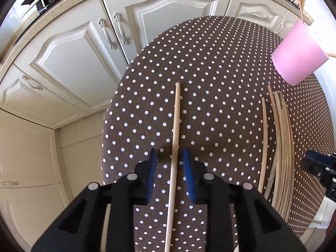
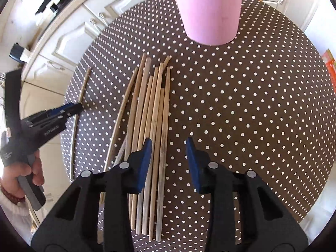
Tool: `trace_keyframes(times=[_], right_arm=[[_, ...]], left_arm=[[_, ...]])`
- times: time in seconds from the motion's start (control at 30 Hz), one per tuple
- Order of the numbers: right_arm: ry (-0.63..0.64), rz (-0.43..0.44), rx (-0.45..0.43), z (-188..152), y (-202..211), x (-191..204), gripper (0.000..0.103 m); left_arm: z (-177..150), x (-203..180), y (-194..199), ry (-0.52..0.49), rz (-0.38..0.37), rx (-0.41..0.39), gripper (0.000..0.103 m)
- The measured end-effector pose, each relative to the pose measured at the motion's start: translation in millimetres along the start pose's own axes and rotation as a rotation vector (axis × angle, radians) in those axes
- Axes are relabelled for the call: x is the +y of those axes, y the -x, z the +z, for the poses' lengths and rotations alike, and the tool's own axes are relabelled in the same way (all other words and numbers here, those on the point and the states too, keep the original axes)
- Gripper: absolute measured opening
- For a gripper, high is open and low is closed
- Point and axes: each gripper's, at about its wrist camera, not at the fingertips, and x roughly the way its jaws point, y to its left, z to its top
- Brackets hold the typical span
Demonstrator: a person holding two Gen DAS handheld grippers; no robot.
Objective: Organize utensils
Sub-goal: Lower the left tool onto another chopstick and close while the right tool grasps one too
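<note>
left gripper (image 1: 170, 157) jaws stand slightly apart astride a lone wooden stick (image 1: 175, 138) at frame centre, pads not yet pressing. right gripper (image 2: 169, 147) jaws, partly open, straddle the right edge of the stick bundle (image 2: 151, 130), gripping nothing. the pink cup (image 2: 210, 10) stands at top centre on the polka-dot table (image 2: 252, 105), stick ends showing at its rim in the left view. most sticks remain to be placed.
</note>
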Motion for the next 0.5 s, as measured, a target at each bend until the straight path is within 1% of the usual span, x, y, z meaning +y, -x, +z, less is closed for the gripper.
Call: trace_keyframes(times=[0.07,0.1,0.13,0.2,0.3,0.47,0.5], right_arm=[[0.028,-0.039,0.022,0,-5,6,0.031],[0.033,-0.052,0.033,0,-8,8,0.028],[0.039,-0.073,0.047,-1,-11,9,0.027],[0.048,-0.09,0.052,-2,-13,12,0.026],[0.058,-0.092,0.061,-3,-17,19,0.026],[0.098,-0.153,0.087,4,-27,47,0.025],[0.099,-0.153,0.09,6,-31,52,0.025]], left_arm=[[2,-1,-2,-0.003,-0.001,-0.004,0.018],[4,-1,-4,-0.003,-0.003,-0.005,0.011],[2,-6,-1,-0.001,-0.005,-0.005,0.007],[3,-9,0,0.008,-0.003,-0.005,0.006],[3,-8,3,0.021,-0.002,-0.004,0.006],[2,-11,9,0.052,-0.056,-0.008,0.006],[0,-11,11,0.057,-0.066,-0.01,0.006]])
